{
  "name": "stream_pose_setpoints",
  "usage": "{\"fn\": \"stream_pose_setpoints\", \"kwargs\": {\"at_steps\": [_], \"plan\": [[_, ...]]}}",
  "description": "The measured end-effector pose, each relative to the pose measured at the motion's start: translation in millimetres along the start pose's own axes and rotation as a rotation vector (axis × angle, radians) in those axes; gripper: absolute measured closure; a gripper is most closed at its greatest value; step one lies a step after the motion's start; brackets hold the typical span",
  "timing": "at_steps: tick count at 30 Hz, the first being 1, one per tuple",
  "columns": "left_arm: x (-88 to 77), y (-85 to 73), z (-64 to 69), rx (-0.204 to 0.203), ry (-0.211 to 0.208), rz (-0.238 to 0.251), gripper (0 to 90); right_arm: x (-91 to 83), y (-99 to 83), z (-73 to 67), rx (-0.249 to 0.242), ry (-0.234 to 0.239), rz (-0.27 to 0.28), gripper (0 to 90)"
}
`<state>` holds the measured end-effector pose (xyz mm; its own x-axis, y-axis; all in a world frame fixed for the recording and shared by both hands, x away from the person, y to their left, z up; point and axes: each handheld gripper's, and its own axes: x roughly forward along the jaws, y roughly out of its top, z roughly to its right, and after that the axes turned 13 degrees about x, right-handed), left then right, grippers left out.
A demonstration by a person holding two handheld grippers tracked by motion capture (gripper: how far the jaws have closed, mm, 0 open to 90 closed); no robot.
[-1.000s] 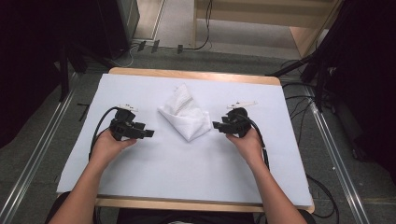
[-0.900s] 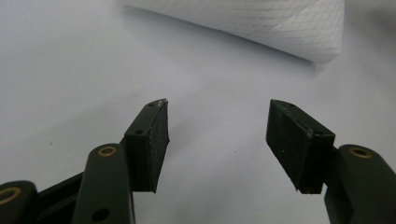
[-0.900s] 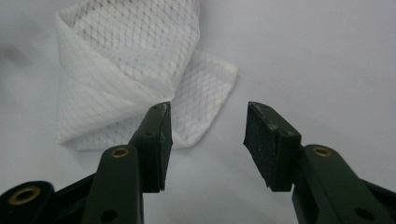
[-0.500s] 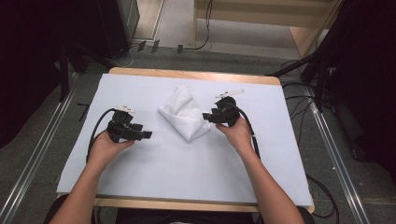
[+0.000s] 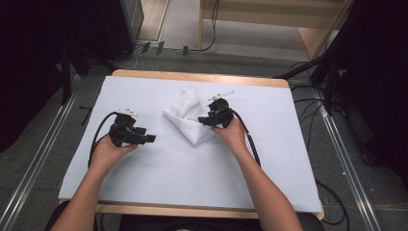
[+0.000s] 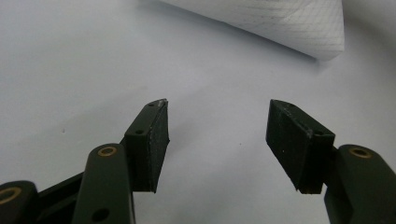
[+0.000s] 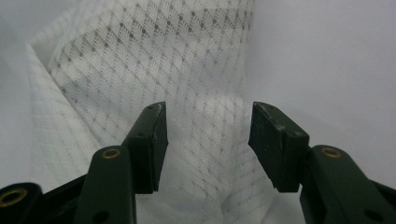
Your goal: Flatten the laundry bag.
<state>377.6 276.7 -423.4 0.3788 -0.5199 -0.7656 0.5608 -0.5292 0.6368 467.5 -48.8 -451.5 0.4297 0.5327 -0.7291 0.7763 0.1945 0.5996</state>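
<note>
Over the white cloth (image 5: 190, 120), right gripper (image 5: 206, 119) moved in, jaws just opening, left gripper (image 5: 146, 138) unmoved

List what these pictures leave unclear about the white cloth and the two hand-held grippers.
- White cloth: in the high view the right hand-held gripper covers its right edge; the left gripper view's top edge crops it to one corner.
- Right hand-held gripper: jaws open over the cloth; whether they touch it cannot be told.
- Left hand-held gripper: too small in the high view to read its jaw gap.

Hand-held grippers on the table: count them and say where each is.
2. The left hand-held gripper hovers over bare white table cover; the right hand-held gripper is over the white cloth.
</note>
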Motion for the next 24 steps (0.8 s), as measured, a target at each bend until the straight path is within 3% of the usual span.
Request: {"fn": "stream_pose_setpoints", "kwargs": {"at_steps": [4, 8, 12, 14, 19, 24], "plan": [[0.5, -0.2, -0.3, -0.001, 0.001, -0.004, 39.9, 9.3, -3.7, 1.4, 0.013, 0.002, -0.029, 50.6], [0.7, -0.3, -0.6, -0.001, 0.001, -0.007, 39.8, 12.5, -5.1, 0.0, -0.002, -0.002, -0.017, 56.6], [0.8, -0.6, -0.9, 0.000, 0.000, -0.008, 39.8, 13.3, -8.8, -5.4, -0.073, -0.055, 0.004, 69.0], [0.9, -0.7, -1.0, 0.001, -0.001, -0.010, 39.9, 13.6, -10.2, -6.4, -0.095, -0.058, 0.010, 74.6], [1.2, -0.7, -0.9, 0.001, 0.001, -0.014, 39.8, 13.7, -10.2, -5.1, -0.068, -0.031, 0.003, 89.4], [0.6, -1.3, -1.9, -0.008, 0.001, -0.011, 39.8, 12.1, -7.5, -2.0, -0.035, -0.012, -0.013, 90.0]]}}
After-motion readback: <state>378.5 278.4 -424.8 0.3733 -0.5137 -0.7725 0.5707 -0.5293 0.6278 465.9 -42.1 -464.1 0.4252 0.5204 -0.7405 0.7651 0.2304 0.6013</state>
